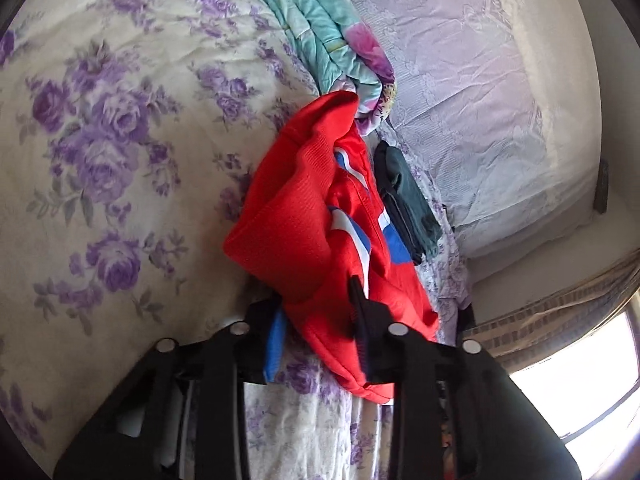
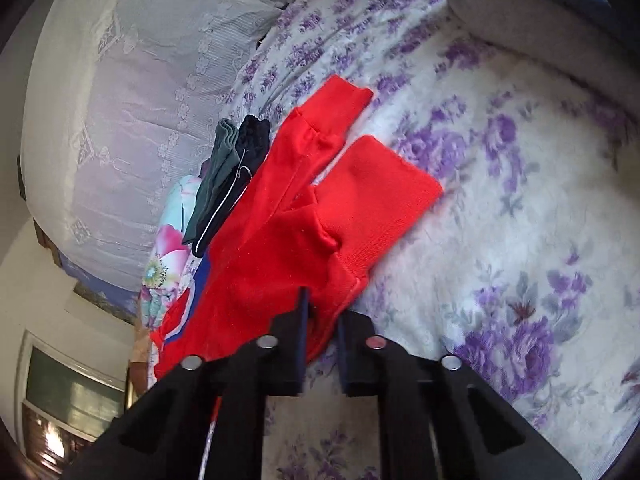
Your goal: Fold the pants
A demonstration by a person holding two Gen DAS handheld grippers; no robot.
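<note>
**Red track pants gripped at both ends, mid-fold on a floral bed**

On the purple-flowered bedspread (image 1: 100,128), a pair of red track pants (image 1: 304,216) with blue-and-white side stripes lay bunched as two handheld grippers worked them. The left gripper (image 1: 316,316) was clamped on a thick wad of the red fabric, with one finger (image 1: 364,312) pressed on top of the cloth and the other largely hidden beneath it. The right gripper (image 2: 320,320) had its fingers drawn nearly together around a thin edge of the pants, near what looked like the waistband; whether the cloth was firmly pinched could not be told for certain, though it ran down between the fingers.

From the right wrist view, the two ribbed cuffs (image 2: 344,104) pointed toward the far side of the bed, the legs lying side by side but not squared. Just beside them to the left sat dark folded garments (image 2: 236,176), apparently finished pieces, with a turquoise floral quilt (image 1: 320,28) close by and a lace-covered pillow (image 2: 120,100) beyond.

The work appeared to stand at an early fold, the garment gathered but far from flat. The next move would likely call for both grippers to lift and spread together, drawing the fabric taut so the legs aligned before being doubled over. Keeping clear of the neighbouring folded pile looked the main concern.
</note>
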